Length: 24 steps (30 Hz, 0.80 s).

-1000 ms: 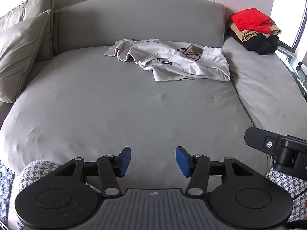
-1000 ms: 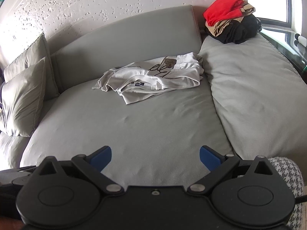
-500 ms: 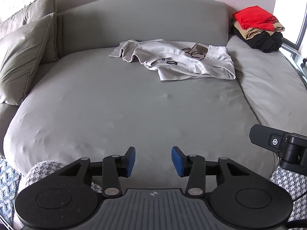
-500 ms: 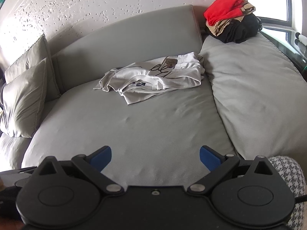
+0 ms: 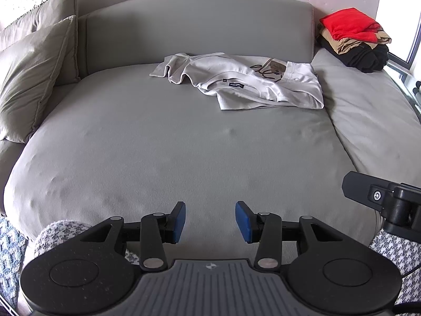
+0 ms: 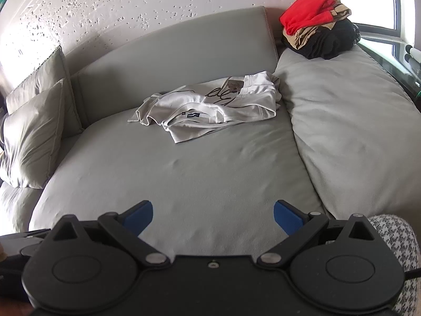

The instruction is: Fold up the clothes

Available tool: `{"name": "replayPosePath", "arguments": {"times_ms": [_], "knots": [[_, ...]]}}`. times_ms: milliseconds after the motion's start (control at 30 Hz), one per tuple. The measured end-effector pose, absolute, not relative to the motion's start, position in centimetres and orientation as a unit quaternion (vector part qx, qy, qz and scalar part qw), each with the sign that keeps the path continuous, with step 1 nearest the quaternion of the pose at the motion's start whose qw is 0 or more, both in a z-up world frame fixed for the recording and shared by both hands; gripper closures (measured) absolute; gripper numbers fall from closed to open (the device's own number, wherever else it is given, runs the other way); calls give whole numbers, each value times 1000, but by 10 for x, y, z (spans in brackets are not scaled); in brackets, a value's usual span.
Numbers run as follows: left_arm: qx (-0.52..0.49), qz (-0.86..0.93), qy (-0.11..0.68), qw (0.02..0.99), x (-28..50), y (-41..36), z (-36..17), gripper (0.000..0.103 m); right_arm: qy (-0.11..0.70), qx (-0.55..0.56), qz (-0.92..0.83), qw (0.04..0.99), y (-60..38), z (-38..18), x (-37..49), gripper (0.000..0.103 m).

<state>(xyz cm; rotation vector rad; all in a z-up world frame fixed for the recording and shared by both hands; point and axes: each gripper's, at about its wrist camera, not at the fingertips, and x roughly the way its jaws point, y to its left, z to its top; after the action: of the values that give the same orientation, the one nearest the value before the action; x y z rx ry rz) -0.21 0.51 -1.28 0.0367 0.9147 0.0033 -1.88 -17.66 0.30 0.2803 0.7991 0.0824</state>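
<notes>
matt grey cloth sofa (image 5: pixel 184 144), smooth white cotton shirt (image 5: pixel 244 84), rough plaster wall (image 6: pixel 131 5).

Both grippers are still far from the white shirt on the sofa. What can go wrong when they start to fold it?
1. The white shirt lies crumpled in layers, so the jaws may pinch several layers at once.
2. Its right edge touches the side cushion; cloth could snag in that seam.
3. The stack of clothes at the back corner looks loose and might topple if the cushion is pressed.

Grey sofa (image 5: pixel 184 144) under white shirt (image 5: pixel 244 81)
</notes>
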Motion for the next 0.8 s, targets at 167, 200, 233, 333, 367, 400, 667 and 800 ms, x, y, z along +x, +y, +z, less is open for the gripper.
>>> {"name": "replayPosePath", "arguments": {"times_ms": [167, 200, 233, 333, 367, 400, 667, 800], "knots": [[15, 0, 440, 898, 3, 8, -12, 60, 385, 137, 38, 912, -178, 4, -16, 4], [14, -1, 439, 899, 6, 9, -10, 60, 384, 137, 38, 913, -178, 5, -14, 4], [13, -1, 436, 900, 9, 11, -9, 60, 382, 136, 38, 913, -179, 6, -11, 4], [7, 1, 421, 907, 22, 22, -2, 59, 363, 136, 32, 921, -183, 12, -2, 4], [4, 1, 415, 910, 27, 27, 1, 59, 353, 136, 30, 925, -185, 15, 1, 4], [-2, 3, 409, 913, 34, 34, 2, 59, 344, 137, 28, 929, -188, 17, 4, 4], [-8, 31, 381, 924, 87, 75, -4, 62, 303, 196, 24, 932, -219, 1, 53, 23], [-27, 29, 383, 923, 114, 87, -15, 78, 317, 283, 33, 905, -242, -26, 91, 54]]}}
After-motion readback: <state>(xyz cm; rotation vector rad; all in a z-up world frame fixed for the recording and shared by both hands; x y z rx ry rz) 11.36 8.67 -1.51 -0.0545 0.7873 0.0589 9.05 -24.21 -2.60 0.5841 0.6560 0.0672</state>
